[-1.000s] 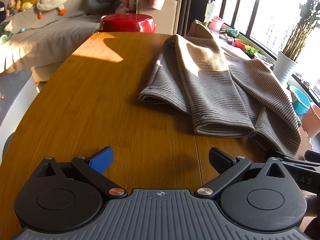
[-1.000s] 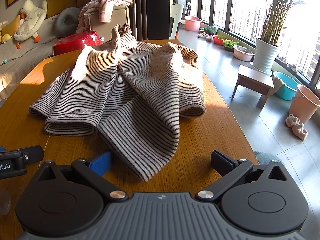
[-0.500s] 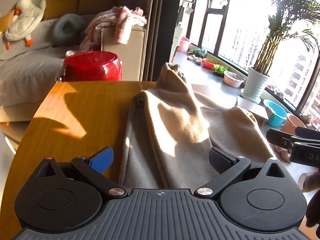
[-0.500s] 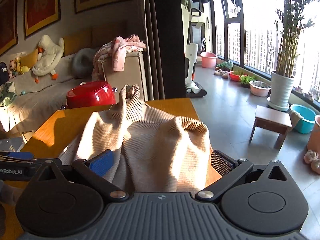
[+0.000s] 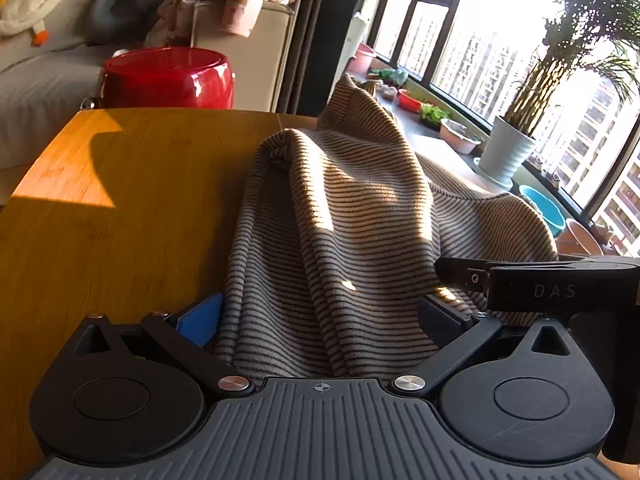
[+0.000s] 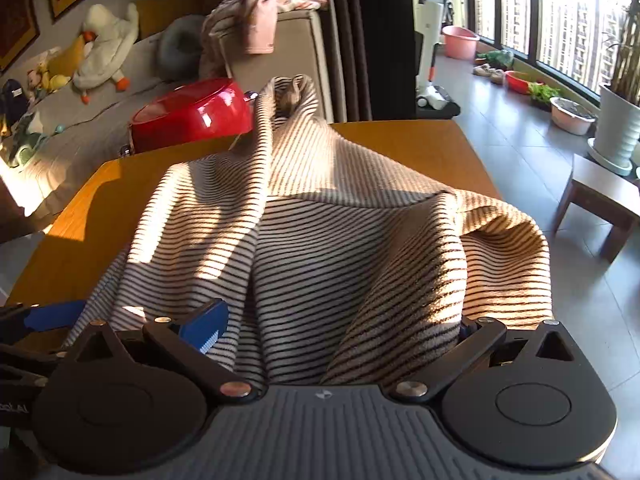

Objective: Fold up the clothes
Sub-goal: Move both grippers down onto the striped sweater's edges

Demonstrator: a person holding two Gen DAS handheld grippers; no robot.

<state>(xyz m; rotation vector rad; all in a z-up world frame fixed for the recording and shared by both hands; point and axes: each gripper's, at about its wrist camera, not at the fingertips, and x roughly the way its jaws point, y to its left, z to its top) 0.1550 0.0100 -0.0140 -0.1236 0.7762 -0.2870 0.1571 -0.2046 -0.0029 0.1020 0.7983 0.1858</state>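
Left wrist view: left gripper (image 5: 320,312) gapes wide around striped sweater (image 5: 344,216), heaped on table (image 5: 120,208); right gripper (image 6: 340,328) equally spread, nothing clamped. Risk: jaws closing on several bunched layers, dragging the heap askew.

left gripper (image 5: 320,316): jaws spread, striped garment (image 5: 344,232) bunched between | wooden table (image 5: 120,208) beneath | right gripper (image 5: 520,284) alongside

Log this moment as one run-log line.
task: fold clothes | left hand-held gripper: open around striped sweater | right hand-held gripper: open around sweater | sweater bunched on wooden table, unfolded
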